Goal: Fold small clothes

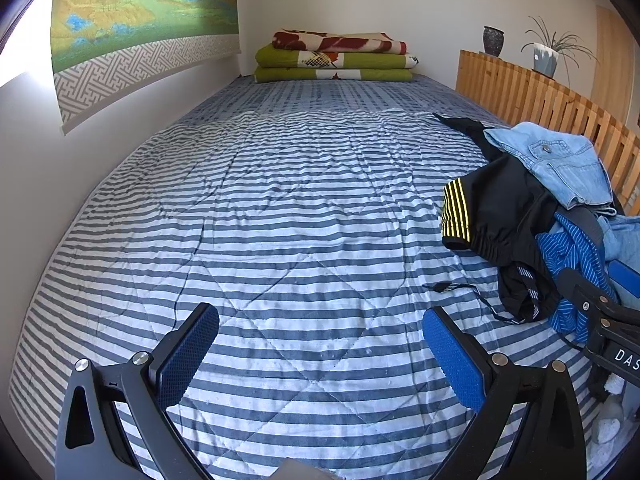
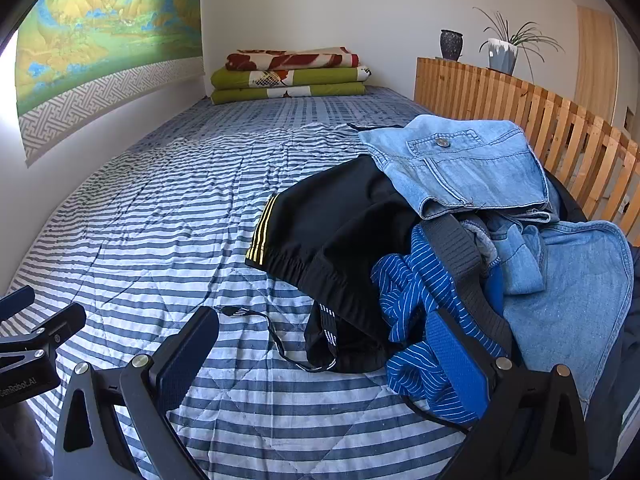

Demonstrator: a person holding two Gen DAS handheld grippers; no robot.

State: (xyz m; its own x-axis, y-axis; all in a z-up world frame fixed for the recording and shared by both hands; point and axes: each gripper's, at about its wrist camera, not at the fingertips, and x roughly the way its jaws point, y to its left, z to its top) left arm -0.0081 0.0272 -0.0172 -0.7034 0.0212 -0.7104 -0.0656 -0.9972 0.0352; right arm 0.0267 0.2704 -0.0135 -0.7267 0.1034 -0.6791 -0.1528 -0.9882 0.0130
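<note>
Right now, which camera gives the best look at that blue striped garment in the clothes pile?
The right wrist view: the blue striped garment lies close, right by the open right gripper. The left wrist view shows only a sliver at its edge, behind the black shorts.

From where I steer, the quilt (image 1: 280, 208) covers the bed ahead of both grippers. My left gripper (image 1: 320, 344) hangs over bare quilt, with the heap of clothes (image 1: 532, 216) to its right by the slatted rail (image 1: 540, 100). My right gripper (image 2: 324, 352) sits at the heap's near edge. In the heap, the denim shirt (image 2: 472, 164) lies on the shorts (image 2: 340, 216). Folded blankets (image 1: 336, 56) are stacked at the far end. A vase (image 2: 451, 44) and a potted plant (image 2: 503, 54) stand behind the rail. A hanging (image 1: 140, 20) is on the left wall.
</note>
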